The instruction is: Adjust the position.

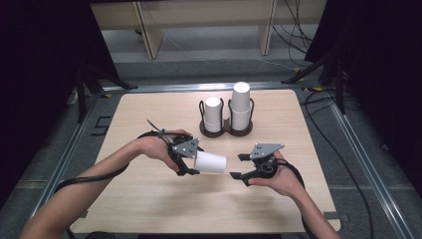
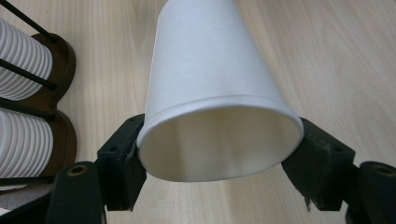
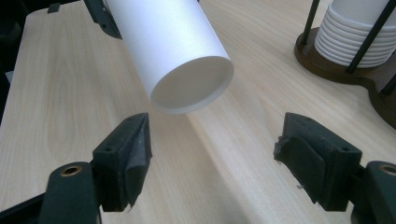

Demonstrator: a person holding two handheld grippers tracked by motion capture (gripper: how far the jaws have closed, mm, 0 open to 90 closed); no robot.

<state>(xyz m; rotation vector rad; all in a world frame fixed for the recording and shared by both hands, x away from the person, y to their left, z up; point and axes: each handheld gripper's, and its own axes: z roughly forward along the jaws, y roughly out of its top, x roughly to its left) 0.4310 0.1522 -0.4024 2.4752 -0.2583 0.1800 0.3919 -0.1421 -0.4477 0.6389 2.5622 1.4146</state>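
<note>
Left gripper view: left tool (image 2: pixel 219 158) clamps paper cup (image 2: pixel 210 84), top cut off; right tool (image 3: pixel 212 154) open, empty.

— What stands round the work area?

— A pale wooden table (image 1: pixel 149 199) with rounded corners, set in a grey metal frame (image 1: pixel 74 144) on a grey floor (image 1: pixel 209 64).

— And behind it?

— Light wooden furniture legs (image 1: pixel 149 35) by the far wall, black cables (image 1: pixel 298 30) trailing over the floor, and dark curtains (image 1: pixel 40 74) on both sides.
</note>
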